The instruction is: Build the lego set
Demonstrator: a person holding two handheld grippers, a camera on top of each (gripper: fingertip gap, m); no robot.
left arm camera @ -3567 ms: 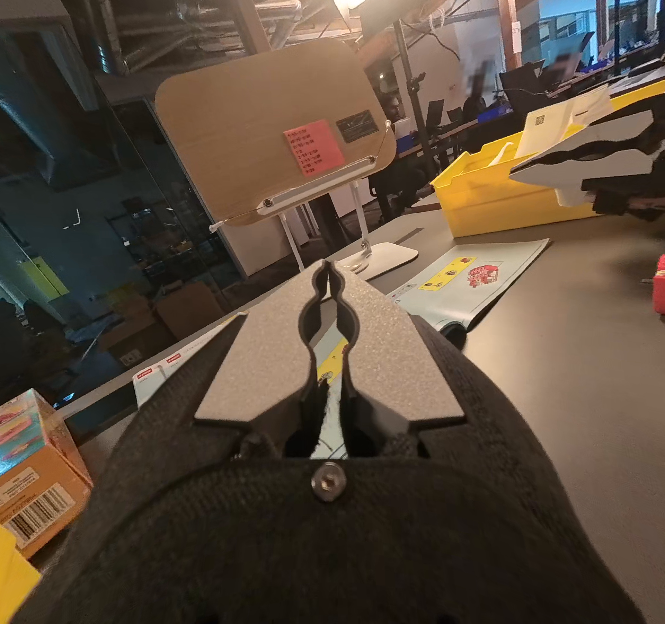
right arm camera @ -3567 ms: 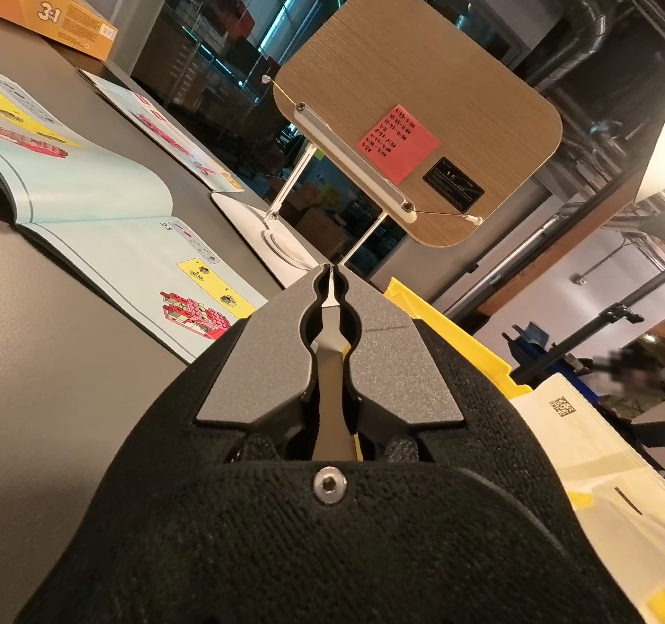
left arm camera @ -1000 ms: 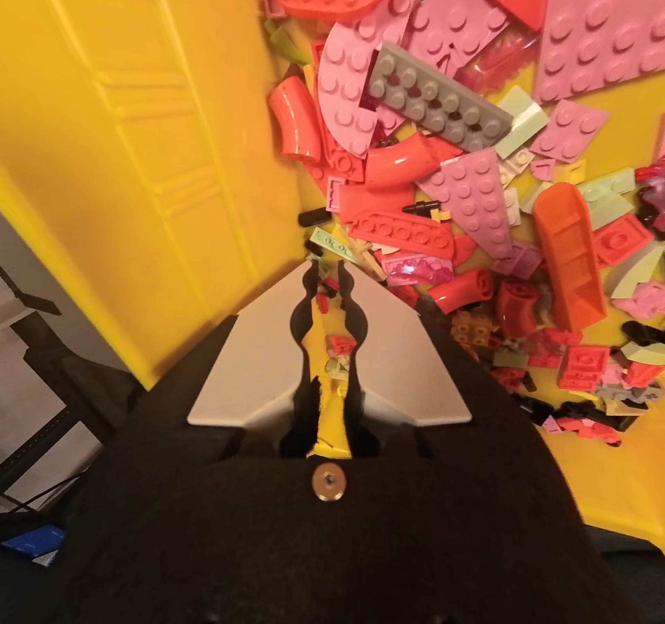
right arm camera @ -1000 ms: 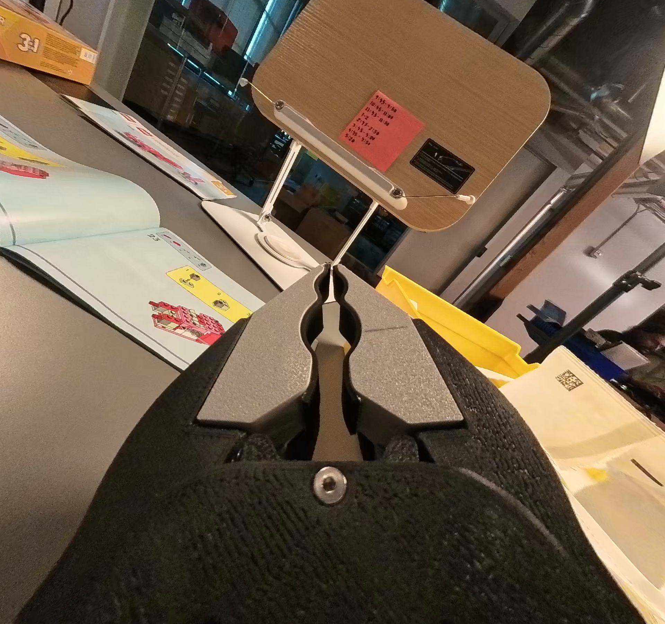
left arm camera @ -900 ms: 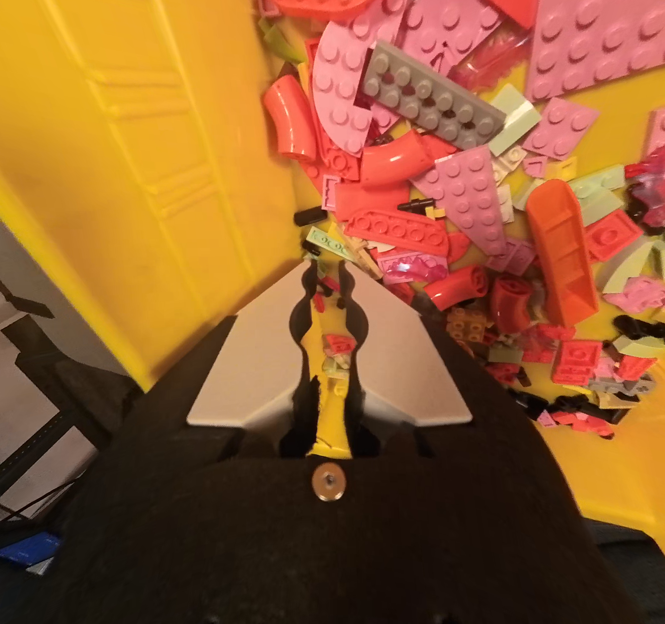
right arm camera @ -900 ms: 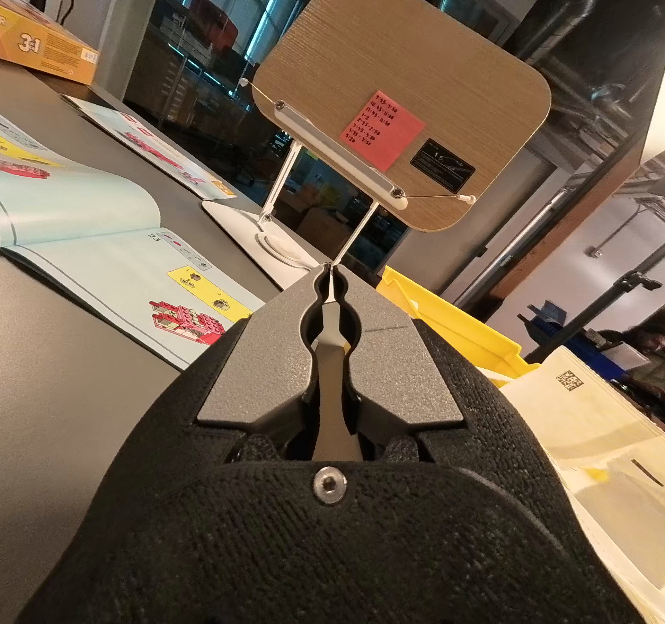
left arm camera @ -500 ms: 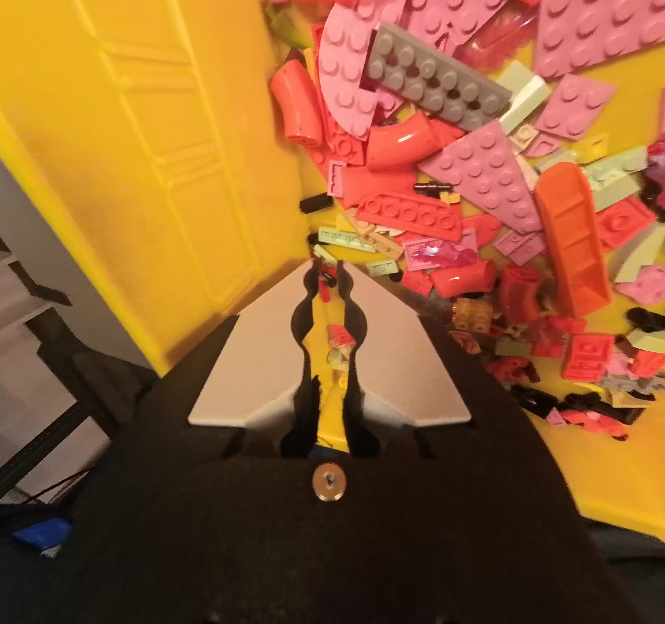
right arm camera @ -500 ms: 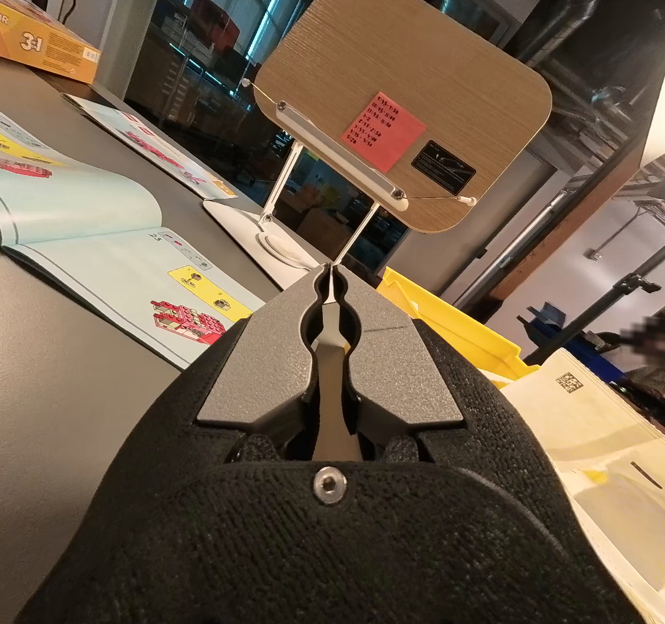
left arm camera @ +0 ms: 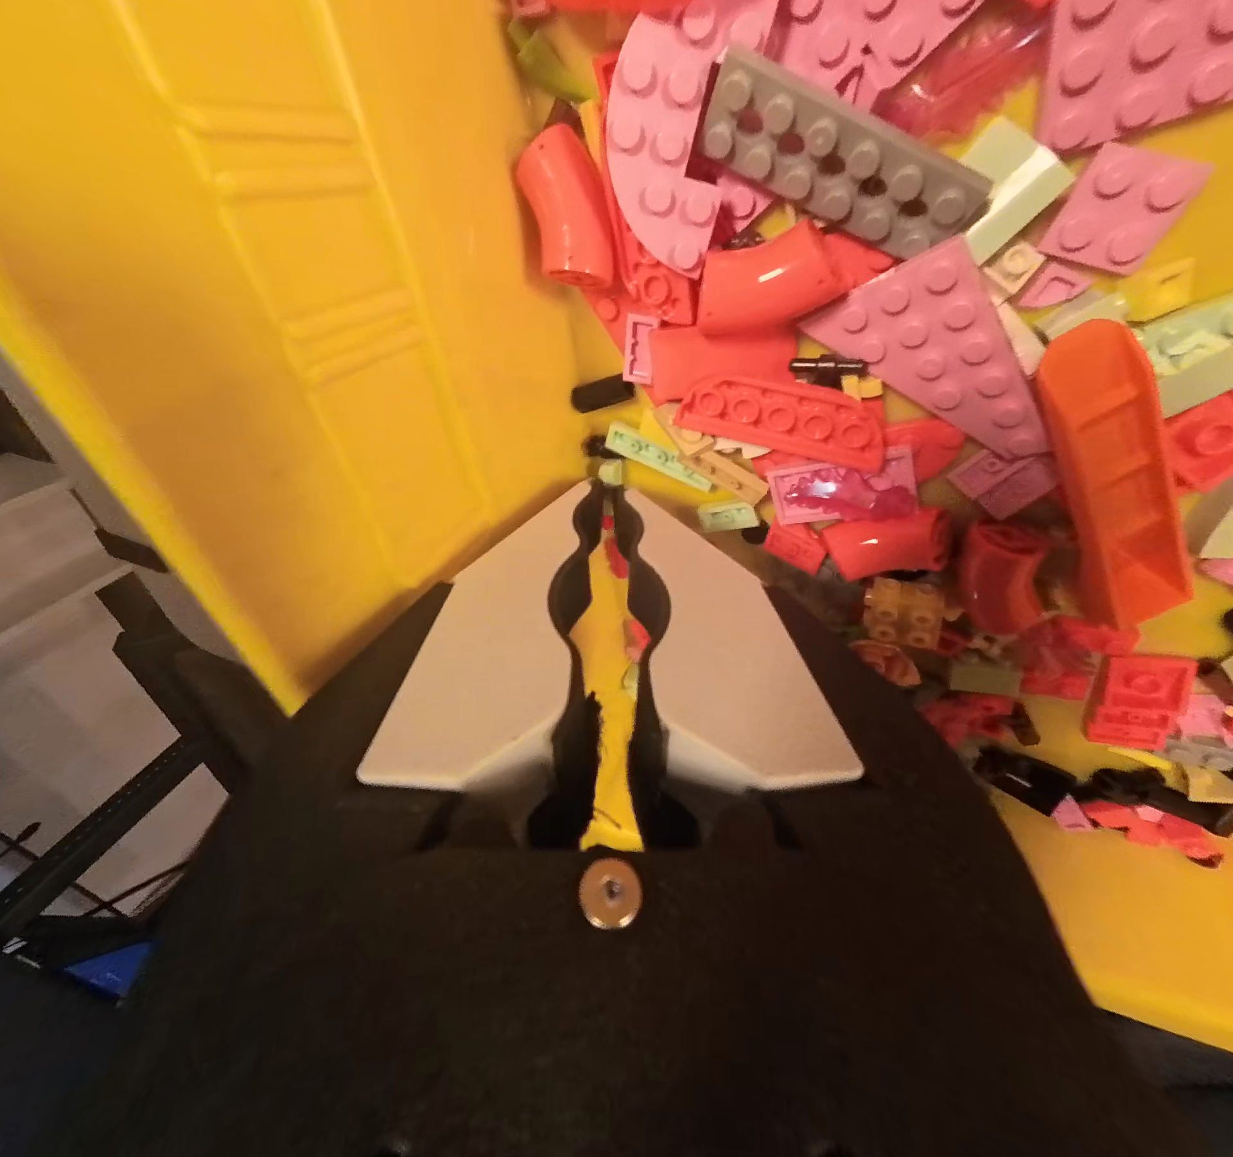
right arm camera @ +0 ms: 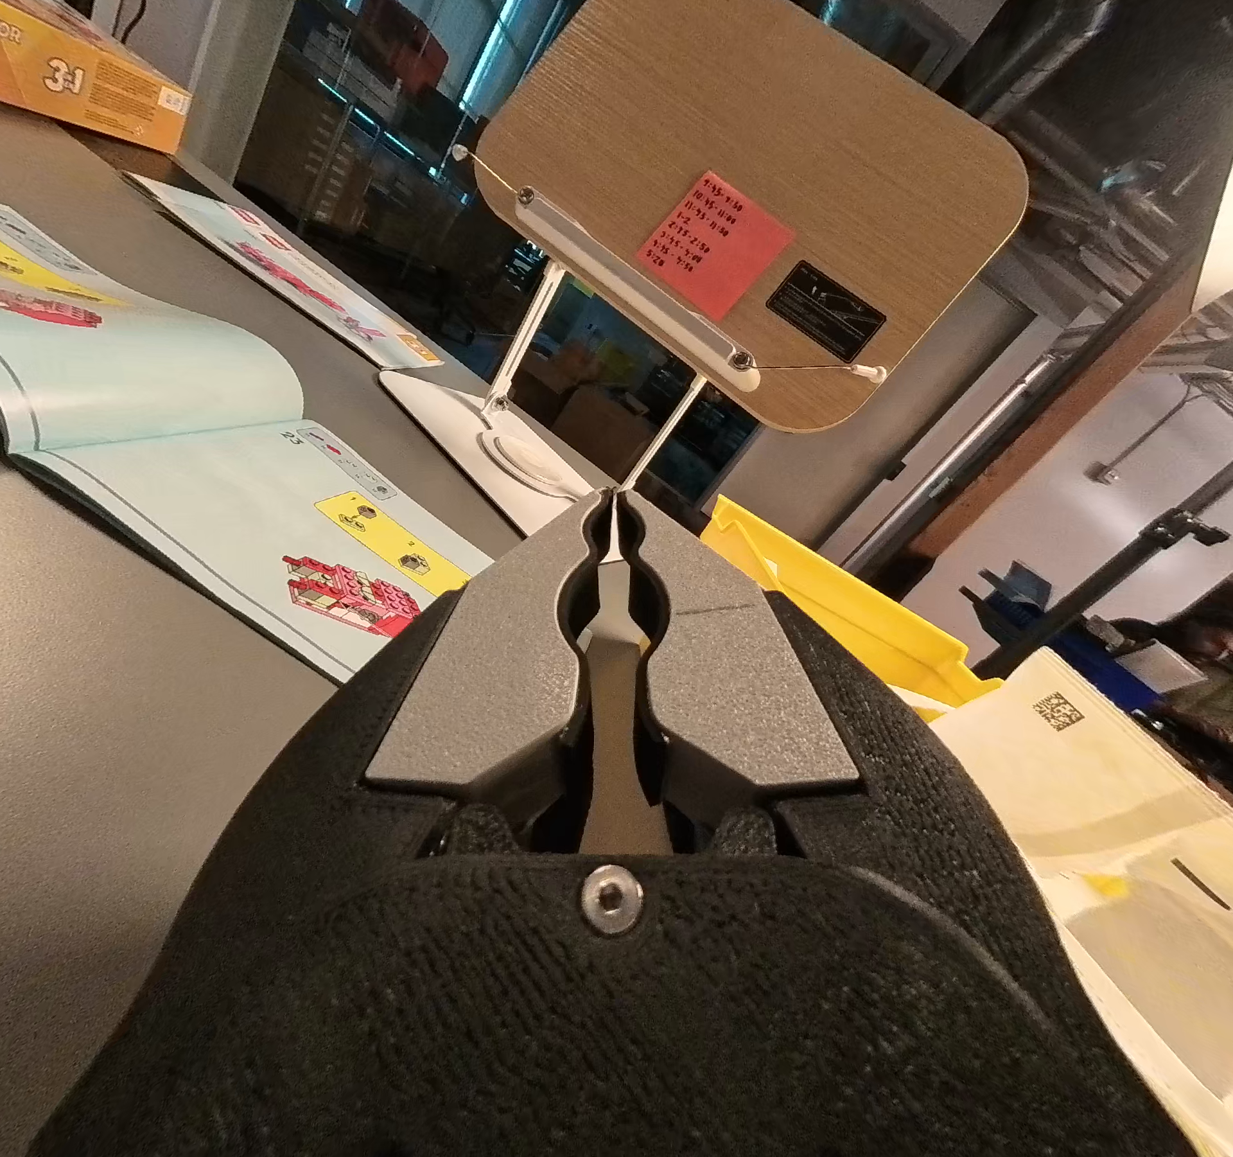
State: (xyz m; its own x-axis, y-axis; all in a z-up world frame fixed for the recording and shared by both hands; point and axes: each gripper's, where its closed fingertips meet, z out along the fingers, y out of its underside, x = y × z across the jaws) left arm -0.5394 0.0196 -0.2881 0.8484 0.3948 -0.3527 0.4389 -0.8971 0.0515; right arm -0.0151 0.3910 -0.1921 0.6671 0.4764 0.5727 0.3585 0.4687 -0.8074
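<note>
Left wrist view: left gripper (left arm camera: 608, 491) is down in the corner of a yellow bin (left arm camera: 280, 244), jaws clenched on a small pale green piece (left arm camera: 610, 473) that pokes out at the tips, frame centre. A loose heap of pink, coral and grey bricks (left arm camera: 867, 297) fills the upper right, just beside the tips. Right wrist view: right gripper (right arm camera: 612, 496) has its jaws clenched with nothing between them, held above the grey desk (right arm camera: 133, 691). An open instruction booklet (right arm camera: 200, 477) lies left; a wooden book stand (right arm camera: 754, 177) stands ahead at centre top.
</note>
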